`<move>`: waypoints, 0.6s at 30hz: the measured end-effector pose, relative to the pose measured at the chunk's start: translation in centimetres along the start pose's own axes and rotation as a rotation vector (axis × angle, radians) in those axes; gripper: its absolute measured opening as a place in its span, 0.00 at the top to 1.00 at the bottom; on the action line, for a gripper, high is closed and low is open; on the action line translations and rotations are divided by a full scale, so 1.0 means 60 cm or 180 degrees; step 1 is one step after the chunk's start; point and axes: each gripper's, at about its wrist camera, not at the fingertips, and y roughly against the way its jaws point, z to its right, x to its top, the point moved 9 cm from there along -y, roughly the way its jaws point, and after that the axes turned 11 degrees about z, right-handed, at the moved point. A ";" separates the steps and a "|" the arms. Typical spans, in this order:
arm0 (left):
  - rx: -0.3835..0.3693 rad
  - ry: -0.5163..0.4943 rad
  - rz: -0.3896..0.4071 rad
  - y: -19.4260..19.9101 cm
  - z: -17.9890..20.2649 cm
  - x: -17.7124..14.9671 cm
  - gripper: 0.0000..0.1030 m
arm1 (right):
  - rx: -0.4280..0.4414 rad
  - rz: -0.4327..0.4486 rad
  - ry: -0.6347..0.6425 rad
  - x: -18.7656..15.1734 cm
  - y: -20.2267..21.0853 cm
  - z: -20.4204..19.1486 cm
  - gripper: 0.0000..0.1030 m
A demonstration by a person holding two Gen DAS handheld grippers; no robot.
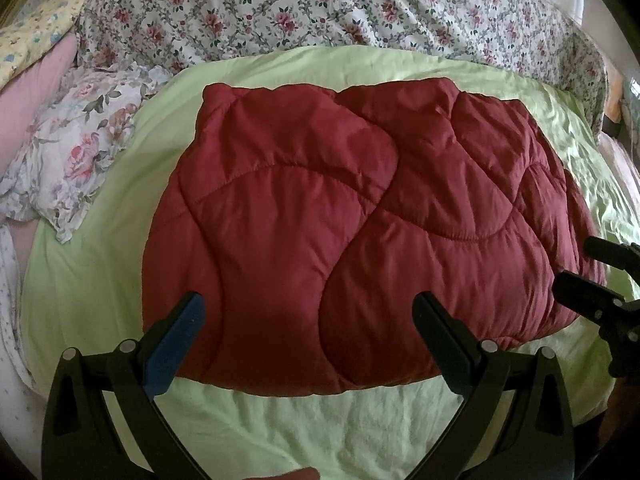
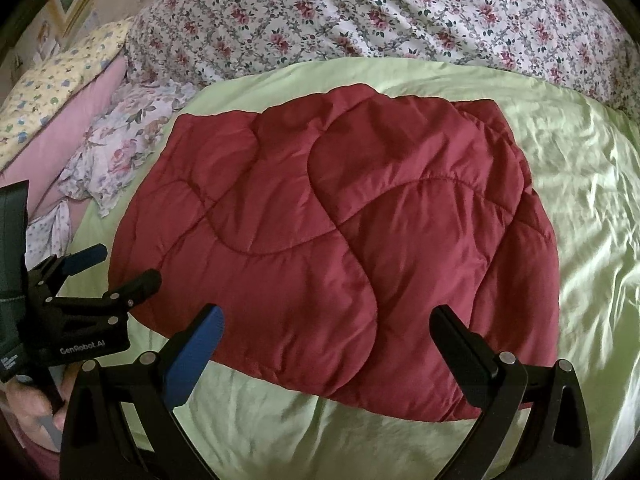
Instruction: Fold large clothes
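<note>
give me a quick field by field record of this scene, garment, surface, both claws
garment: dark red quilted piece, lying folded and flat
surface: light green sheet on a bed
behind: floral cover
beside: floral pillow at left
left claw: open, empty, above the garment's near edge
right claw: open, empty, above the near edge
contact: neither claw grips the fabric

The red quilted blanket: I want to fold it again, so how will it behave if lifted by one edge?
The red quilted blanket looks puffy and stitched in soft panels, so it will probably sag and drape rather than hold shape. Its folded layers may slide apart, since the fabric has a slight sheen. It seems bulky yet likely light for its size; both the left hand-held gripper and the right hand-held gripper stand open.
</note>
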 end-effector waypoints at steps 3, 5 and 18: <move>0.0013 -0.0018 0.0014 0.002 0.002 0.001 0.00 | -0.0017 0.0012 0.0006 0.000 0.002 0.001 0.00; 0.0017 -0.0026 0.0023 0.003 0.003 0.001 0.00 | -0.0016 0.0019 -0.0002 0.001 0.004 0.001 0.00; 0.0024 -0.0009 0.0033 0.004 0.002 0.001 0.00 | -0.0014 0.0033 -0.0014 0.003 0.008 0.007 0.00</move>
